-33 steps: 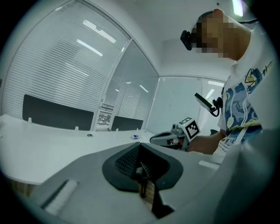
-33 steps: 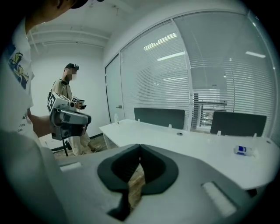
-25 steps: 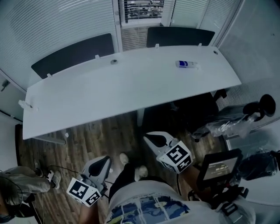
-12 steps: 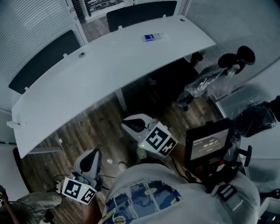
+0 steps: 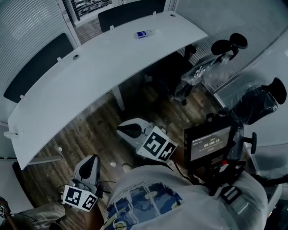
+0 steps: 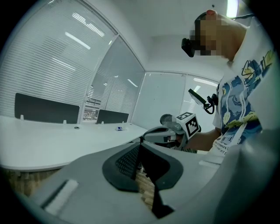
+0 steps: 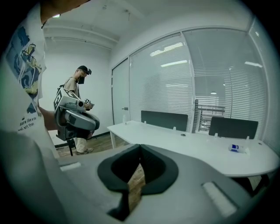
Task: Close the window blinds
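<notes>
**A:** Where are the blinds [image 5: 27,31]?
**B:** On the glass wall beyond the desk [image 5: 90,76]. The wide panels look shut, but one narrow strip [image 5: 85,6] shows through, so it likely needs closing.
**A:** And the grippers?
**B:** The left gripper [image 5: 92,158] and right gripper [image 5: 119,129] are held low, jaws pressed together, holding nothing.

Seen from my head, the room is dim and blue-grey, underexposed. Only the white worktop [image 5: 90,76] beyond my jaws catches pale light. Both gripper views are brighter, bent hard at the edges, with black corners. Ceiling strips glare as streaks on the blinds [image 6: 39,65] and the glass wall [image 7: 162,83] ahead of my jaws, which look soft so near the lens.
</notes>
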The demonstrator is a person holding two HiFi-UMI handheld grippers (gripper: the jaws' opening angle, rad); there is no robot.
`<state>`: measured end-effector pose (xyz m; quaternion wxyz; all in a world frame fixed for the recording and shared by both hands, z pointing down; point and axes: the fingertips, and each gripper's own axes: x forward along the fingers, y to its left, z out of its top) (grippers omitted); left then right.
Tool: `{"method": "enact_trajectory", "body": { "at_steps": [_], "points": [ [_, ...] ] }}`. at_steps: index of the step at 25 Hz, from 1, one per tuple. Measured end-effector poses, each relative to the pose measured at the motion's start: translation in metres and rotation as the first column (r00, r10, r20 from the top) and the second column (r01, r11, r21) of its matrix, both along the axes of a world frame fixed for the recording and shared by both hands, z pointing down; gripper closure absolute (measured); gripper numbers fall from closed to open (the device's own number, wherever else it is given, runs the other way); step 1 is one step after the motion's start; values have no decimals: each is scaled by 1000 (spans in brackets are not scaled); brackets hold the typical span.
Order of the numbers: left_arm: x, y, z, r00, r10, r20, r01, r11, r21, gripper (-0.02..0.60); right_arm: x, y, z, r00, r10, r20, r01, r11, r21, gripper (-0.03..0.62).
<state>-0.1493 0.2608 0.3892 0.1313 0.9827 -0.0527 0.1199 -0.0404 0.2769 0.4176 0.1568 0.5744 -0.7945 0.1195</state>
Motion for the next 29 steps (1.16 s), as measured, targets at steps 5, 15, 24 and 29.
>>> {"method": "enact_trajectory", "body": {
  "at_steps": [5, 15, 24, 29],
  "points": [
    [1, 2, 0, 1000, 12, 9, -12, 1000, -3, 580, -3, 0, -3, 1000, -1, -14, 1, 1000, 4, 592],
    [-59, 3, 12, 1000, 14, 4, -14, 1000, -23, 580, -61, 3, -2, 999, -5, -49, 5, 1000, 1, 592],
    [-41, 9, 15, 999, 34, 1, -34, 999, -29, 580, -47, 11, 2, 998, 4, -62, -5, 1000, -13, 592],
    [-12, 5, 15, 999, 44, 9, -44, 999, -29, 580, -18, 7, 2, 998, 9, -64, -10, 1000, -15, 591]
  ]
}}
